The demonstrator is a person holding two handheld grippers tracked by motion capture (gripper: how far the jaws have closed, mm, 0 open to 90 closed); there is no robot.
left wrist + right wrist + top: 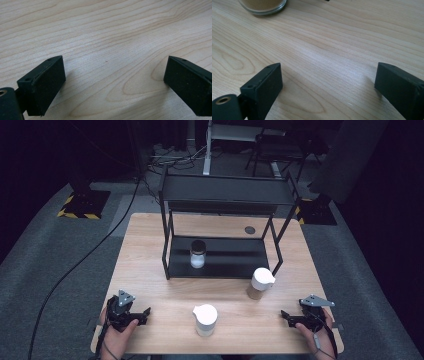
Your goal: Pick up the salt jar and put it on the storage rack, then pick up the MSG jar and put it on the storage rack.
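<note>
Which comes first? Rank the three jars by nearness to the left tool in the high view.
From the left tool:
1. White-lidded jar, front centre, just to its right.
2. Black-lidded jar, on the rack's lower shelf.
3. Brown-filled jar, right of centre.

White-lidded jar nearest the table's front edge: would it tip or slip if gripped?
The jar stands upright and looks taller than wide, so a high push might tip it. Its smooth-looking wall may be slippery. The lid's spout suggests contents could spill if tilted.

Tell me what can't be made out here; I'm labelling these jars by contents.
- White-lidded jar, high view: too small to show its contents.
- Brown-filled jar, right gripper view: cut off by the top edge.
- Black-lidded jar on the rack's lower shelf, high view: white contents too small to identify.
</note>
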